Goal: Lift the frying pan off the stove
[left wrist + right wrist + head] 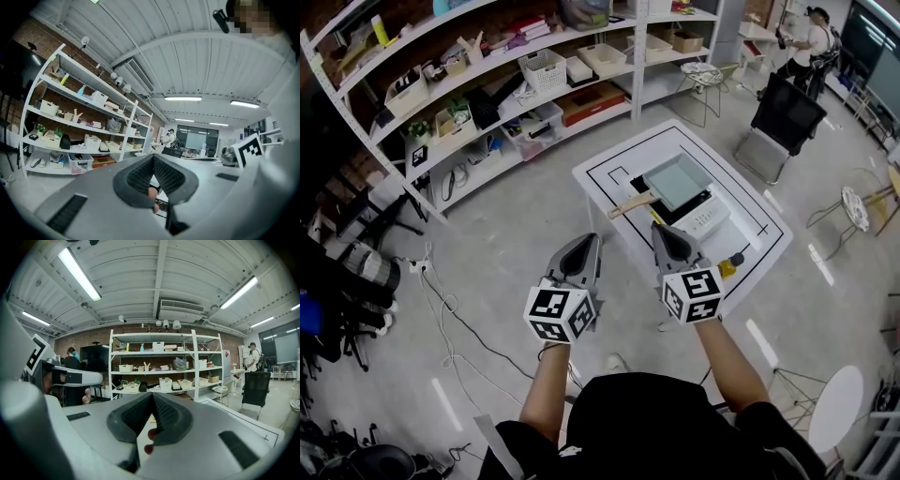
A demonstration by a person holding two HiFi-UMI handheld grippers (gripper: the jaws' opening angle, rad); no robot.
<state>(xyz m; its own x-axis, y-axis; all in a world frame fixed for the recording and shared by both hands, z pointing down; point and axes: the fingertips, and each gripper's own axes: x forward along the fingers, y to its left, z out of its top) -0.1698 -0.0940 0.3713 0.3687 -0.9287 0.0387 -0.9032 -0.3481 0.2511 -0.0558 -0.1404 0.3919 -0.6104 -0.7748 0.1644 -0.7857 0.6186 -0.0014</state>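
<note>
The frying pan, a square grey one with a wooden handle pointing to the lower left, is seen in the head view resting on the stove. The stove is set on the white worktop. The left tongs are held in the air short of the worktop's near edge, apart from the pan. They are pressed together with nothing pinched, as is shown in the left gripper view, where the ribbed pads meet at their tips. The right tongs are held beside them, their tip seen against the near edge of the worktop. They are likewise pressed together and empty, and their pads are seen meeting in the right gripper view. A long white shelving unit, loaded with baskets and boxes, is ranged behind the worktop. A black chair is stood beyond it on the right.
</note>
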